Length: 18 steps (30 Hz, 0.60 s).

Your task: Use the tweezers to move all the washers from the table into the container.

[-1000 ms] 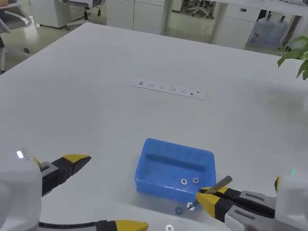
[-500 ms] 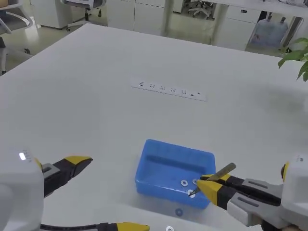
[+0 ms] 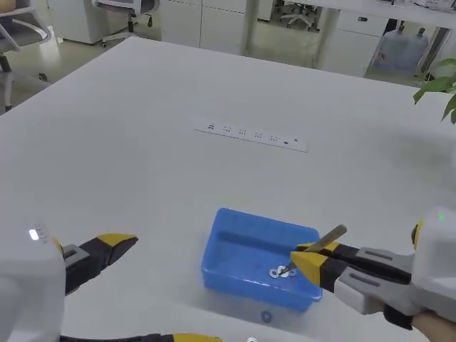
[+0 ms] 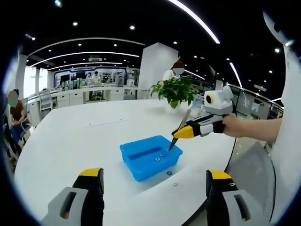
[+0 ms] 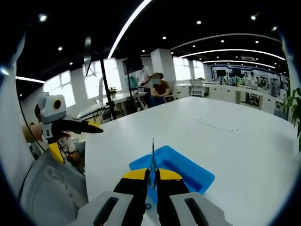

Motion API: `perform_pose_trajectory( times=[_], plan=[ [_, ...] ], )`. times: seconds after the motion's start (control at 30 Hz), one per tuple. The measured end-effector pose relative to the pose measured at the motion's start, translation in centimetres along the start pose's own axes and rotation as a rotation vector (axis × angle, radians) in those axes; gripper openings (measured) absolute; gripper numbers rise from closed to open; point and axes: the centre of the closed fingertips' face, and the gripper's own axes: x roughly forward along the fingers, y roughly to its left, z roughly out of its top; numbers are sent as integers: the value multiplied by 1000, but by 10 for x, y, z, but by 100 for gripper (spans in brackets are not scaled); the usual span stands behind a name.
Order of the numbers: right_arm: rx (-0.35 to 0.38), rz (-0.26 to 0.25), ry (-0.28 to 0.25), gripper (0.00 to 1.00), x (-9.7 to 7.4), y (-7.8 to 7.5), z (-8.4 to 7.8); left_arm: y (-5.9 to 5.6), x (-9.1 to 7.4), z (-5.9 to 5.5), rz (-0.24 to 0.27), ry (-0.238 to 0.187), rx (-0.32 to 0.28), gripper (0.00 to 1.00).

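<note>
Blue container (image 3: 235,279) in head view holds washers (image 3: 279,272) under tweezers (image 3: 329,237) clamped by right gripper (image 3: 305,262), stray washer (image 3: 266,317) on table (image 3: 142,164) just outside; left gripper view: left gripper (image 4: 155,174) jaws wide apart; right gripper view: jaws pinched on tweezers over container.

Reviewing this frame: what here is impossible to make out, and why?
- Whether the tweezers grip a washer: head view, the tips overlap loose washers in the container; too small.
- The container's floor: right gripper view, partly hidden behind the right gripper.
- Washers remaining on the table: head view, one washer is whole, another is cut by the bottom edge.
</note>
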Motion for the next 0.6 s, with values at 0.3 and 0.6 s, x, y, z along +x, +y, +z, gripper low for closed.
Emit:
perform_pose_trajectory(
  times=[0.3,0.6],
  plan=[
    [-15,18,5,3,15,-8,6,1,-1,-2,4,5,-1,91],
    [20,23,14,3,27,-16,2,3,-3,-3,11,7,-7,90]
  ],
)
